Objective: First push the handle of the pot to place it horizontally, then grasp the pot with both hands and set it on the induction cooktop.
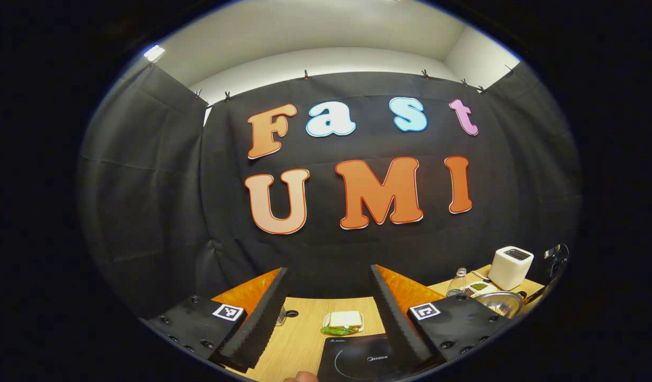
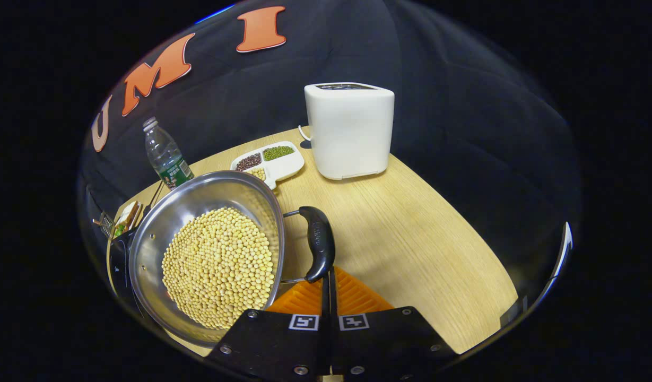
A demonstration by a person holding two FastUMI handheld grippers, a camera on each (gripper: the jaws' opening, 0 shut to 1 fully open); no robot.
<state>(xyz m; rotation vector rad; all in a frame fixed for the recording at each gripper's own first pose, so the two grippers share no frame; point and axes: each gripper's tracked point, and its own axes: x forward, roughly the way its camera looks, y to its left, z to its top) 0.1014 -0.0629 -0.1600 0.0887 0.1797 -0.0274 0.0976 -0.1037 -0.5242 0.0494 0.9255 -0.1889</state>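
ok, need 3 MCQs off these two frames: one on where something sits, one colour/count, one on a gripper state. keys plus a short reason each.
1. Where is the toaster relative to the pot?
A. on the table behind it, off to the handle side
B. inside it
C. under the table

2. How many compartments of the white divided dish hold food?
A. one
B. three
C. six

3. How do the two grippers stand?
A. both wide open
B. left gripper open, right gripper closed with fingers together at the pot handle
C. left shut on the pot, right open

Key: 1 A, the toaster stands farther back on the wood table. 2 B, dark, green and pale fillings are visible. 3 B, a wide gap shows between the left fingers; the right fingers meet, tips at the handle's near end.
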